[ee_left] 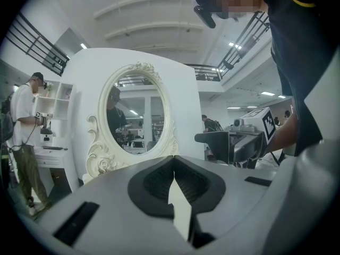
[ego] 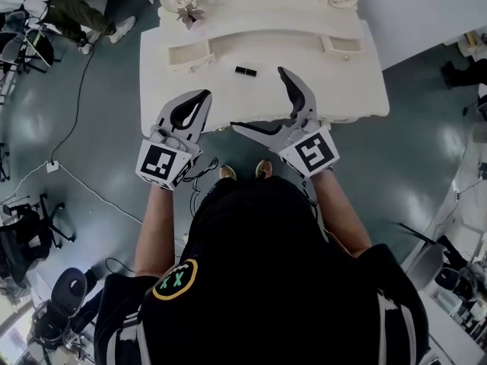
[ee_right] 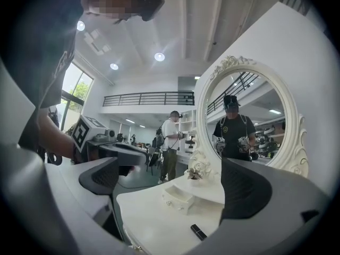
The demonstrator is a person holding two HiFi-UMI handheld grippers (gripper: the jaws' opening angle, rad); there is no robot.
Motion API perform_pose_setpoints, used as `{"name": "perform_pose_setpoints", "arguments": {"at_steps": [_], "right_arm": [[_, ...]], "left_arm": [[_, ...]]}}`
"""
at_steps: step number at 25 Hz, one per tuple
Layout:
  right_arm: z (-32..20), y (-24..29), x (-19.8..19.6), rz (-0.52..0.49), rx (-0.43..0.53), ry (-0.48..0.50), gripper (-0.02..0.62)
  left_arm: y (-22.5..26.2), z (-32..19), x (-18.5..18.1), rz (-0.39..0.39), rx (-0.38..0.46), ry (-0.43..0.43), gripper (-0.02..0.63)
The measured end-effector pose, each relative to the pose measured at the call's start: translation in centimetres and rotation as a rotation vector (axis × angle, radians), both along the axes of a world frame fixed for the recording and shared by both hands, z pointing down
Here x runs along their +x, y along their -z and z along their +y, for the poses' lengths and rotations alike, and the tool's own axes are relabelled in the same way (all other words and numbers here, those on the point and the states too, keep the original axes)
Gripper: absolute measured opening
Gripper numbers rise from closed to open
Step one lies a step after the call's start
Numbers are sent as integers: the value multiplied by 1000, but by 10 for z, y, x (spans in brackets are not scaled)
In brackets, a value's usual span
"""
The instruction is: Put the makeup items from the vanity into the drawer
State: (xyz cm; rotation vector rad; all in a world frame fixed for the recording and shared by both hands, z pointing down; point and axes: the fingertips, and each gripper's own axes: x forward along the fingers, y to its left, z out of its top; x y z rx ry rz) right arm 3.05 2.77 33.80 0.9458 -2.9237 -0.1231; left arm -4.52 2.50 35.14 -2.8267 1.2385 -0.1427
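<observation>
Pickup pending: your right gripper (ego: pixel 259 99) stands wide and empty near the black tube (ego: pixel 245 71), left gripper (ego: pixel 204 97) closed empty; advance and clamp.

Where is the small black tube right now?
In the head view the black tube lies centrally on the vanity top, just ahead of the open right gripper.

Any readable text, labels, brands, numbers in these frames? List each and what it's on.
No readable words or numbers anywhere.
Markers on the left gripper and right gripper: square black-and-white patterns, no letters.
The black tube on the vanity: too small, no label readable.
The round shirt patch: a logo, no legible words.
</observation>
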Motion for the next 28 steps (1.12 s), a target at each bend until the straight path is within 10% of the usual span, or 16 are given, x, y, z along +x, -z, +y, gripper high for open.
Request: {"name": "perform_pose_setpoints", "arguments": {"at_steps": [28], "right_arm": [[-55,-29,13,11,-29,56,600]], "left_arm": [[-23,-43,13,-19,-51,43,22]]}}
